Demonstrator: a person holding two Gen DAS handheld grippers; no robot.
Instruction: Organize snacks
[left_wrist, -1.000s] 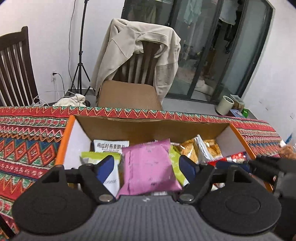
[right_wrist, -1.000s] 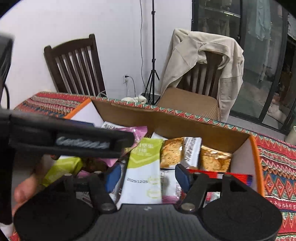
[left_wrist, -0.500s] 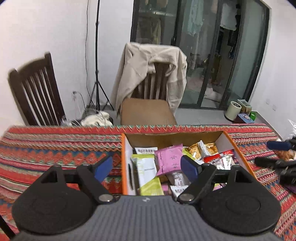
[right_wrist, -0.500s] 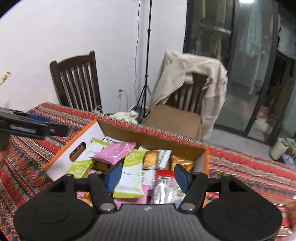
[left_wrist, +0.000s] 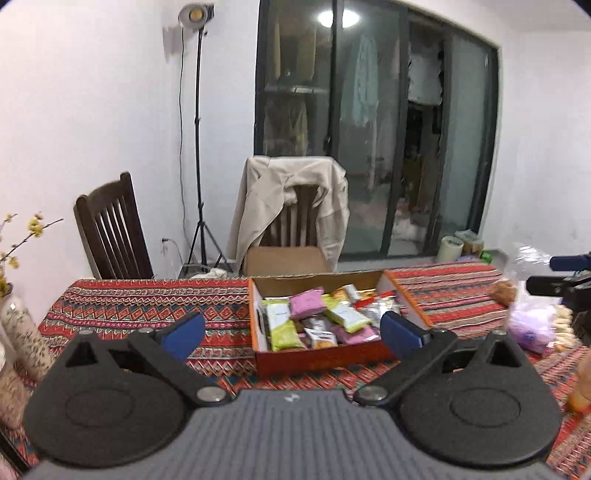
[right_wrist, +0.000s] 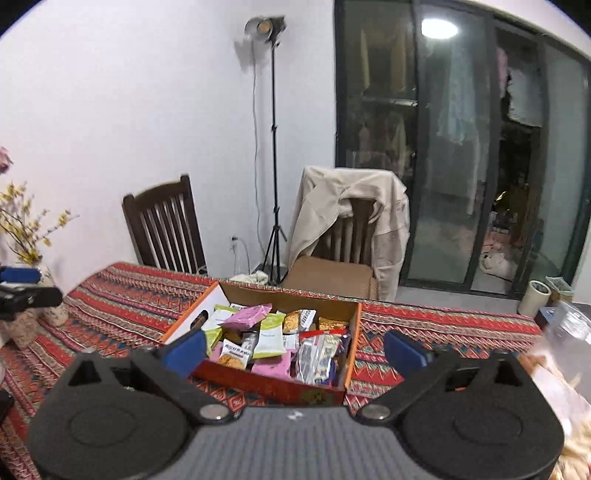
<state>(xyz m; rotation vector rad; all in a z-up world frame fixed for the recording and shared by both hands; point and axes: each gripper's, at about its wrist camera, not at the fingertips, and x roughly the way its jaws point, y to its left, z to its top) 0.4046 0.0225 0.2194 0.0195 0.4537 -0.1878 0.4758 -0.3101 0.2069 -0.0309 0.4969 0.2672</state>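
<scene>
- My left gripper (left_wrist: 291, 332) has its blue-padded jaws spread wide with nothing between them, held high above the near edge of the red patterned tablecloth (left_wrist: 147, 306).
- My right gripper (right_wrist: 293, 349) is the same: jaws apart, nothing held, looking down from above the table's near side.
- There's a bare stretch of cloth to the left of the box in both views, and another strip to its right.
- On the far left edge a speckled vase with yellow-flowered twigs (left_wrist: 22, 325) stands on the table; from the right wrist view the left gripper's dark body shows just in front of it.
- At the right edge sits a clear plastic bag of loose snacks (left_wrist: 532, 321), with my right gripper's dark body showing just beyond it in the left wrist view.
- The orange-sided cardboard box (right_wrist: 273, 387) is open-topped and sits mid-table, ahead of both grippers and clear of them.
- Inside lies a jumble of wrapped snacks: a pink packet (right_wrist: 247, 317) on top near the back, a lime-green and white packet (right_wrist: 271, 336) beside it, biscuit packs (right_wrist: 299, 321) toward the back wall, and clear red-trimmed wrappers (right_wrist: 317, 354) on the right side.
- Beyond the table: a dark wooden slatted chair (right_wrist: 162, 232), a second chair draped in a beige jacket (right_wrist: 351, 221), and a light stand (right_wrist: 273, 147) against the white wall.
</scene>
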